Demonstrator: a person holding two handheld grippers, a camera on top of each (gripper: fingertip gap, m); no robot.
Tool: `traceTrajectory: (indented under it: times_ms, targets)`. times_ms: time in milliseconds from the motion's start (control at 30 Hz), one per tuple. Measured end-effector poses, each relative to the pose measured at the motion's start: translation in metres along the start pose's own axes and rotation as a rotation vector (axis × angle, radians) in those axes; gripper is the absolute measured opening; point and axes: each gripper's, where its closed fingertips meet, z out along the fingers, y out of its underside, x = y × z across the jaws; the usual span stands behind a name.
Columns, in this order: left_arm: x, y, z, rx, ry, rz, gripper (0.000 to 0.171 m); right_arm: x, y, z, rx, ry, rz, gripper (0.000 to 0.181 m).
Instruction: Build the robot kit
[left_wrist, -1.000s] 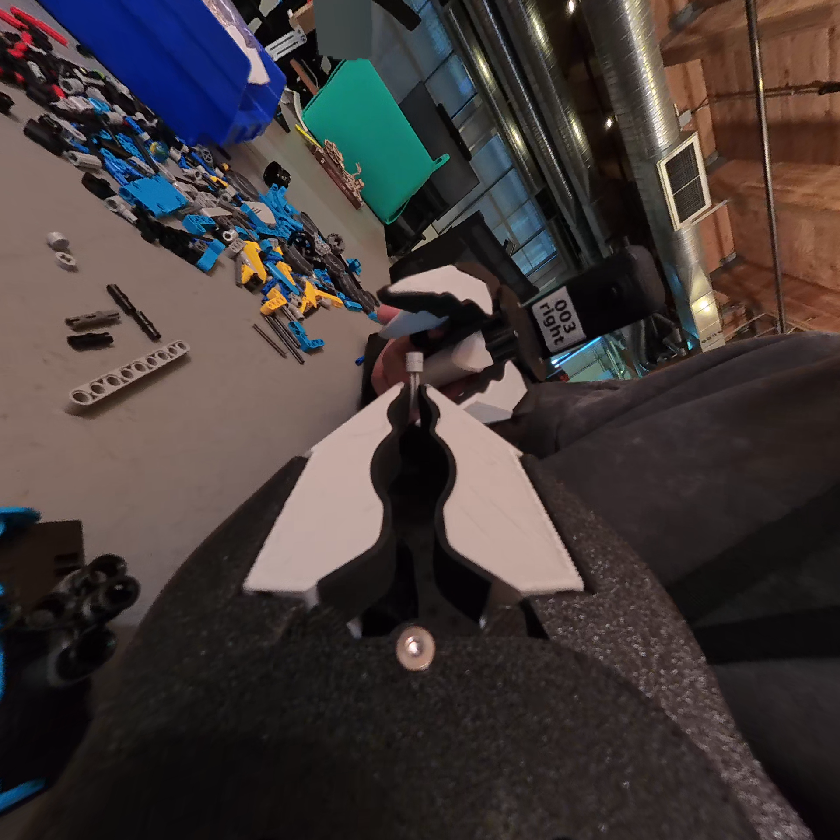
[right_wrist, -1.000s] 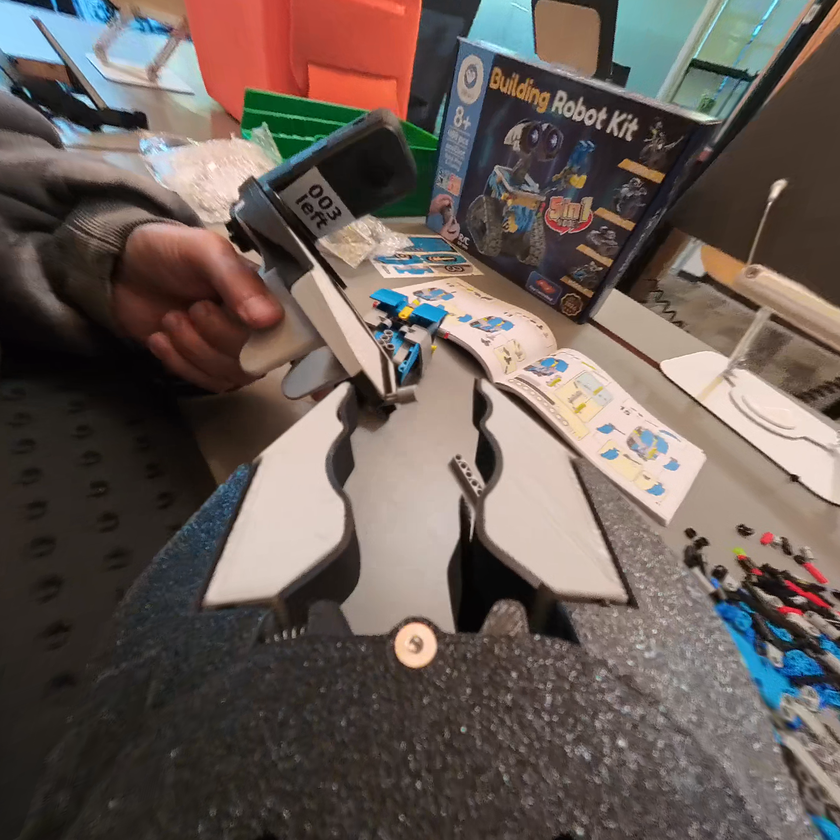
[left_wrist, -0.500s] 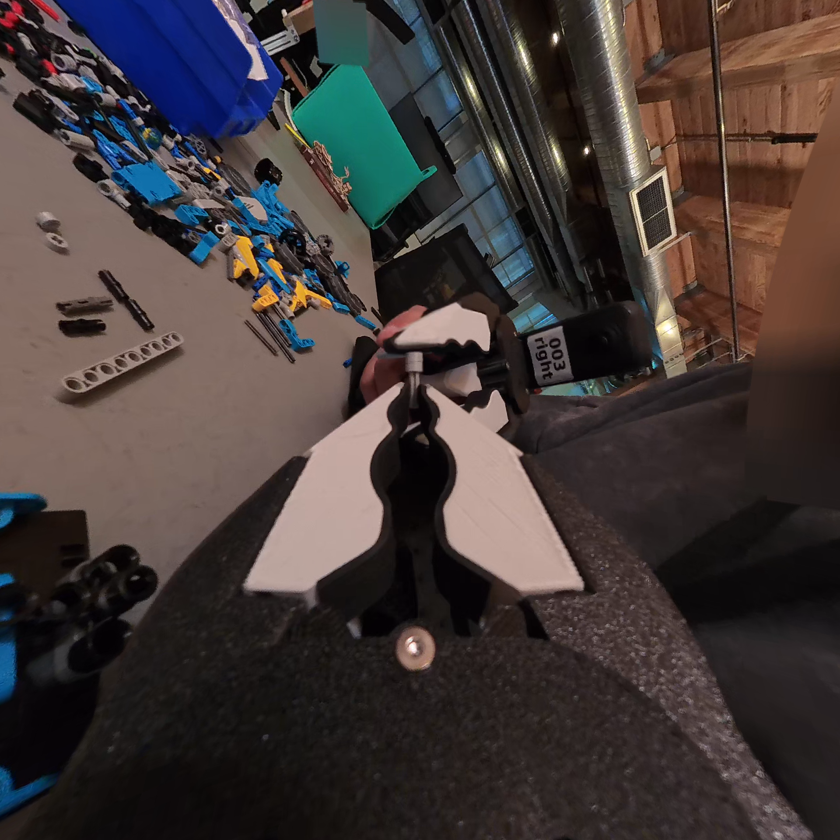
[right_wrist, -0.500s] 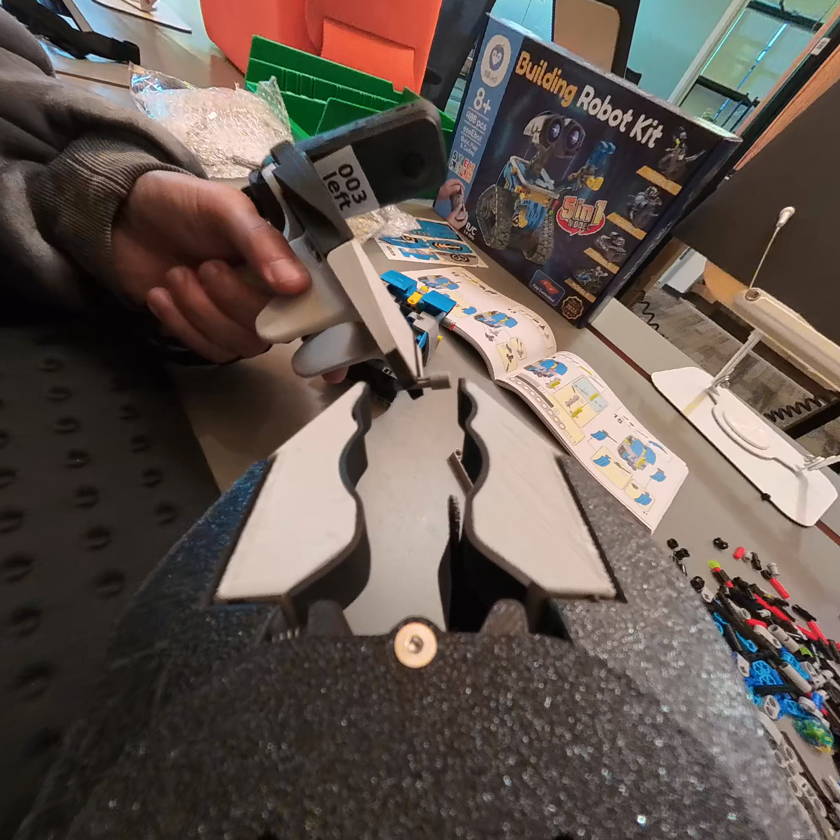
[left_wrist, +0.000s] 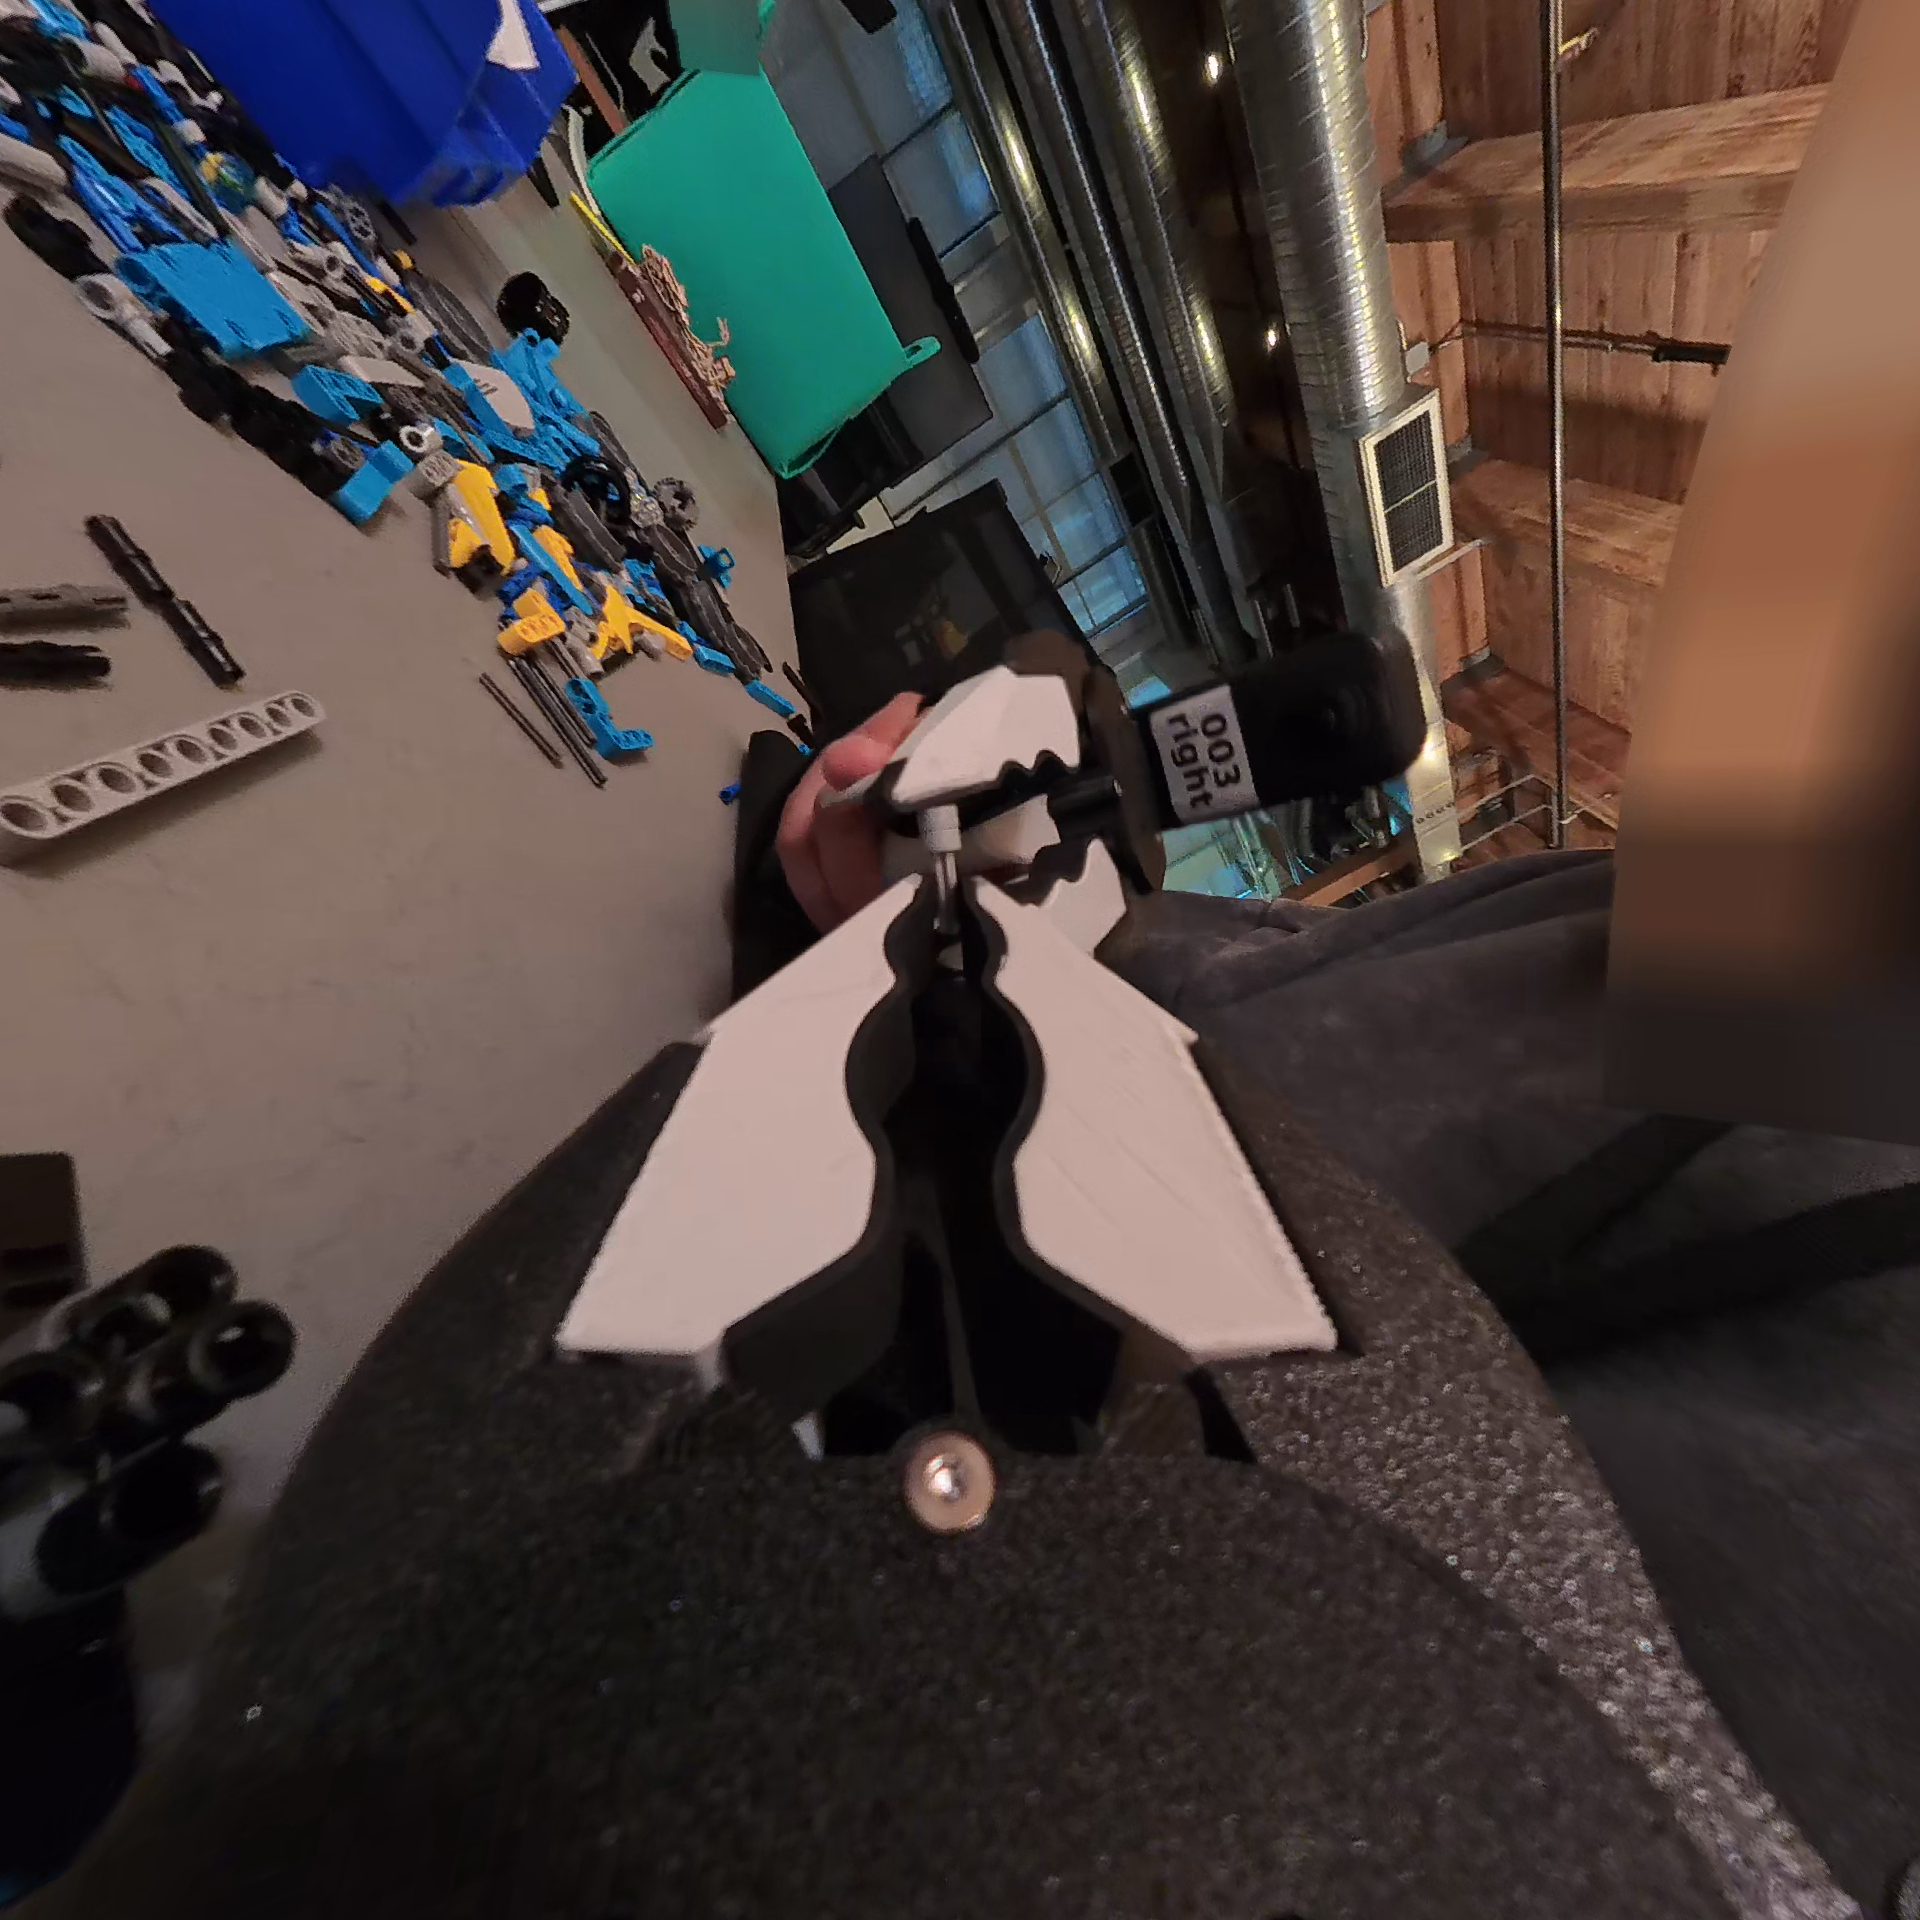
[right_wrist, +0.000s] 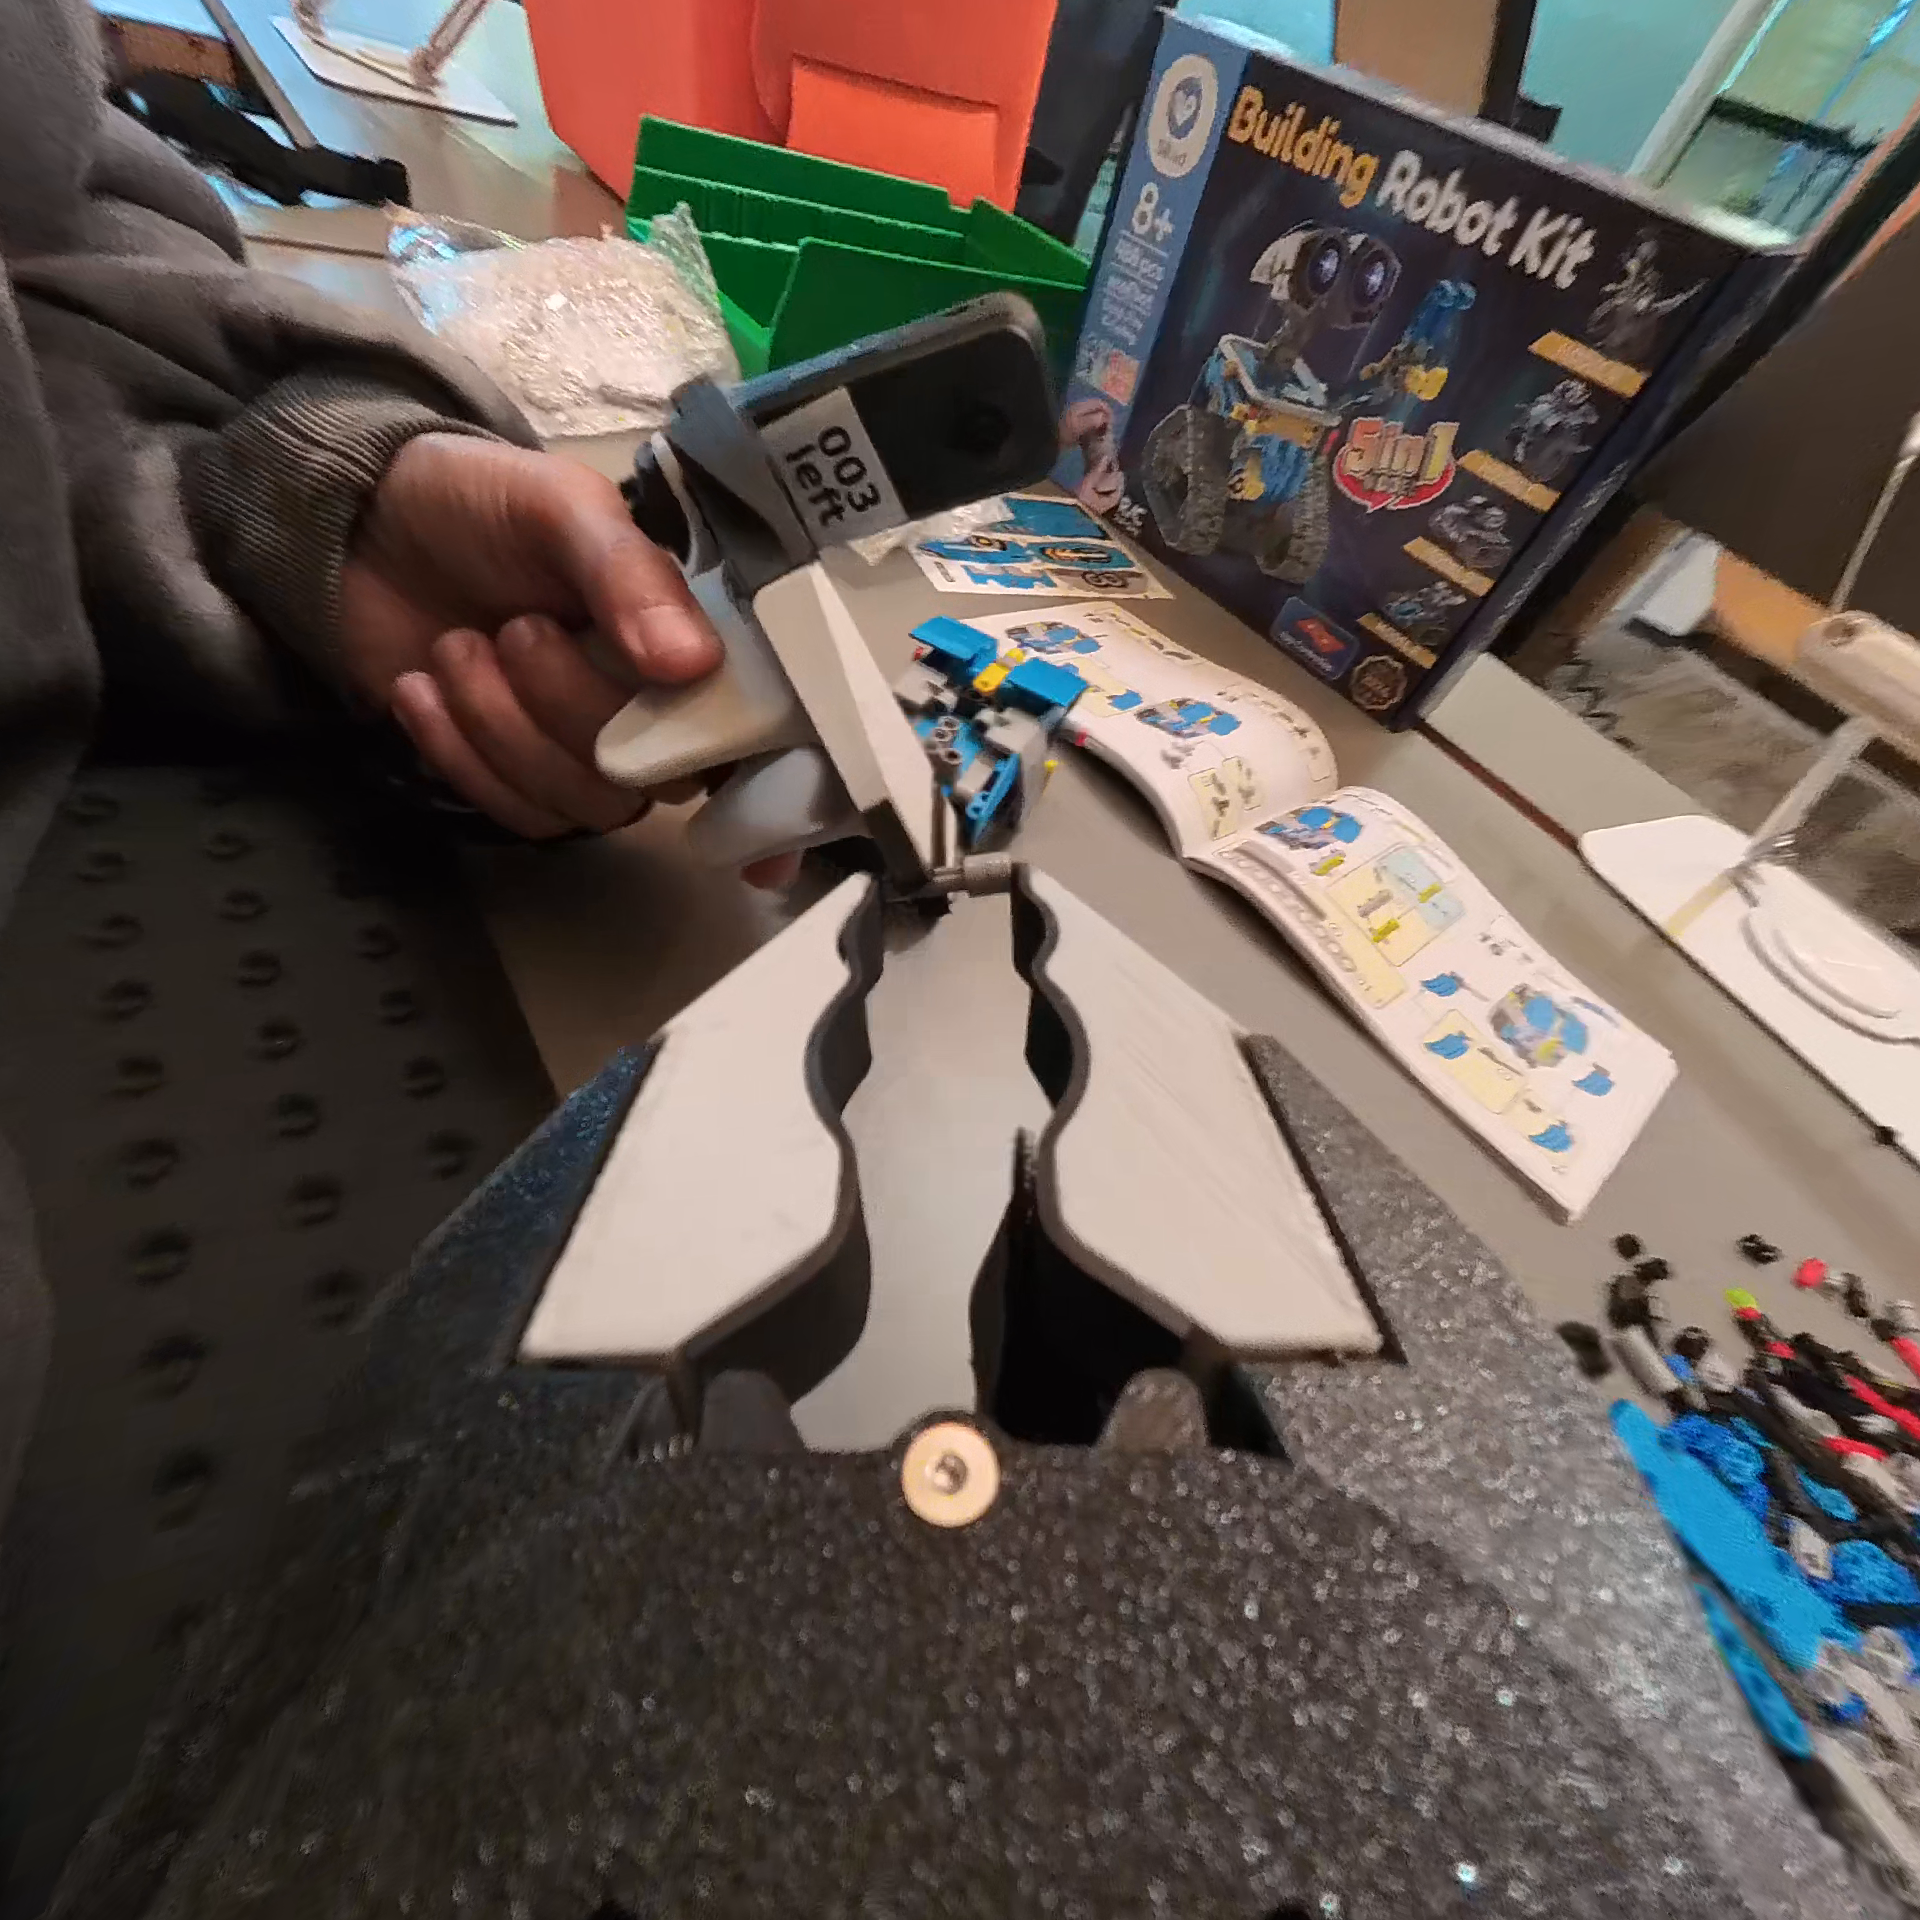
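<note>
A: What is the biggest thing ahead of the right gripper (right_wrist: 940, 883)?

B: The grey table (right_wrist: 1195, 935), and standing on it, far ahead and to the right, a dark kit box (right_wrist: 1403, 416) with a robot pictured on it. An open instruction booklet (right_wrist: 1351, 883) lies nearer, just right of the fingertips.

A: And to the left gripper's (left_wrist: 943, 909) left?

B: A spread of blue, yellow and black building pieces (left_wrist: 468, 468), with a grey holed beam (left_wrist: 156, 774) lying apart from them, closer in.

A: What do the grippers hold?

B: The left one is clenched on a thin dark axle (left_wrist: 940, 883) tipped with a small grey bush (left_wrist: 938, 828). In the right wrist view a small blue and grey model (right_wrist: 977, 738) sits just beyond it (whether it hangs on that axle I cannot tell).

A: The right one?

B: Its jaws stand apart, released, with the bush between the tips; contact is unclear.
</note>
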Motion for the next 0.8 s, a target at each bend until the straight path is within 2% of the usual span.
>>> traceTrajectory:
  times_ms: [100,233,433,567,667,733,800]
  targets:
    - [0.005,0.002,0.002,-0.013,0.025,-0.006,0.004,-0.004,-0.002,-0.004,0.017,-0.061,0.056,0.024]
    - [0.001,0.001,0.0,-0.015,-0.019,0.036,0.01,-0.002,-0.001,-0.005,0.012,-0.046,0.044,0.024]
    - [-0.004,-0.023,-0.022,0.082,-0.099,0.102,0.013,0.015,-0.002,-0.004,0.021,-0.041,0.149,0.024]
    - [0.01,-0.048,-0.047,0.169,-0.159,0.299,0.014,0.042,-0.002,0.004,0.008,-0.085,0.308,0.024]
    - [0.019,-0.064,-0.072,0.183,-0.217,0.497,0.017,0.076,0.008,0.022,-0.03,-0.052,0.391,0.024]
    - [0.012,-0.075,-0.098,0.176,-0.314,0.644,0.017,0.098,0.021,0.038,-0.08,-0.021,0.445,0.024]
    - [-0.004,-0.094,-0.135,0.226,-0.472,0.749,0.017,0.121,0.039,0.052,-0.144,0.034,0.469,0.024]
